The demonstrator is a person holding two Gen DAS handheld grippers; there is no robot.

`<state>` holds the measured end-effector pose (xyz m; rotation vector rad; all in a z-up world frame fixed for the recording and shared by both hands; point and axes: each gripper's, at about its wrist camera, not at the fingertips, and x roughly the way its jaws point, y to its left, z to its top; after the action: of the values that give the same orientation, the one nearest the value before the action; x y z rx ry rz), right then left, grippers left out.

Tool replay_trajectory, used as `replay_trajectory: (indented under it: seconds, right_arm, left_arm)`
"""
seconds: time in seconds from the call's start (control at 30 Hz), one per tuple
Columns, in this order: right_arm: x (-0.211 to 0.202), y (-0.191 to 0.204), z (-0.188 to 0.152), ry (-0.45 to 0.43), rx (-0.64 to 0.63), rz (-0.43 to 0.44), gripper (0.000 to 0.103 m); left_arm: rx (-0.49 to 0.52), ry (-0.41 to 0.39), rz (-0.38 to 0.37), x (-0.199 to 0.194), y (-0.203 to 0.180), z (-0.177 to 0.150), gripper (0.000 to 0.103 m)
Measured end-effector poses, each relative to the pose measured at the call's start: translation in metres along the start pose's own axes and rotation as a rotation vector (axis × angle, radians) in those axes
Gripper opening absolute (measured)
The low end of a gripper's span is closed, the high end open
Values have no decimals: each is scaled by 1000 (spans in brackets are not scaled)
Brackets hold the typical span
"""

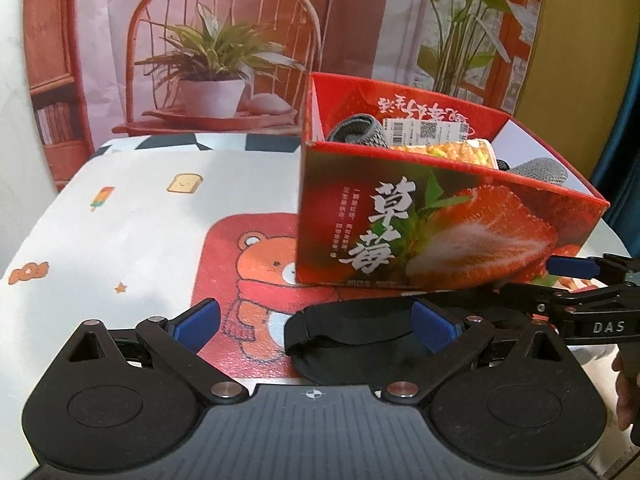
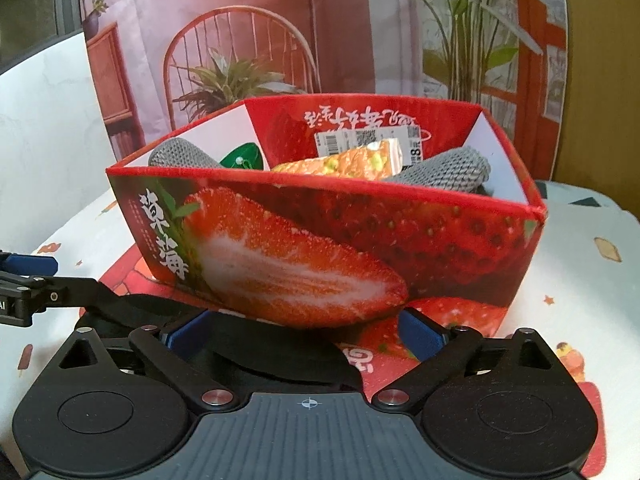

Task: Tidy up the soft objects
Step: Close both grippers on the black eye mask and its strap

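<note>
A red strawberry-print box (image 1: 432, 224) stands on the table; it also shows in the right wrist view (image 2: 320, 240). Inside lie grey knitted pieces (image 2: 444, 168), an orange printed pack (image 2: 352, 164) and a tagged item (image 1: 424, 130). A black soft eye mask (image 1: 352, 336) lies flat on the mat in front of the box, also in the right wrist view (image 2: 272, 344). My left gripper (image 1: 316, 326) is open over the mask's left half. My right gripper (image 2: 304, 334) is open, low over the mask at the box's front wall, and it shows in the left wrist view (image 1: 572, 280).
A cartoon-print tablecloth (image 1: 140, 216) with a red bear mat (image 1: 248, 276) covers the table. A printed backdrop (image 1: 224, 40) of a chair and plants hangs behind. A green item (image 2: 244, 158) sits in the box.
</note>
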<state>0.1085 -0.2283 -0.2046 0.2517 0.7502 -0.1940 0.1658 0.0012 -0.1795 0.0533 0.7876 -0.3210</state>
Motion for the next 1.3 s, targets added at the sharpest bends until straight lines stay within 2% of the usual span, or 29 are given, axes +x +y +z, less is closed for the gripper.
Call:
replay_trajectory:
  seconds: [0.3, 0.43, 0.57, 0.67, 0.8, 0.93, 1.1, 1.3]
  right_arm:
    - [9, 0, -9, 39, 20, 16, 90]
    - [16, -3, -19, 69, 53, 16, 89]
    - [21, -3, -28, 86, 72, 20, 88]
    - [21, -7, -30, 82, 104, 25, 89]
    - [22, -6, -31, 76, 107, 21, 90]
    - [21, -6, -31, 71, 121, 24, 89]
    - [21, -6, -30, 68, 150, 43, 82]
    - [9, -14, -38, 41, 254, 45, 78]
  left_arm:
    - [-45, 72, -19, 21, 7, -14, 100]
    - [-83, 93, -45, 27, 12, -21, 92]
    - [-92, 85, -62, 29, 12, -26, 88]
    - [-99, 83, -86, 29, 13, -29, 78]
    - [-74, 64, -108, 25, 7, -31, 53]
    - [-39, 38, -61, 19, 3, -34, 34]
    - [-67, 22, -39, 13, 9, -37, 25]
    - [-83, 17, 49, 9, 16, -40, 24]
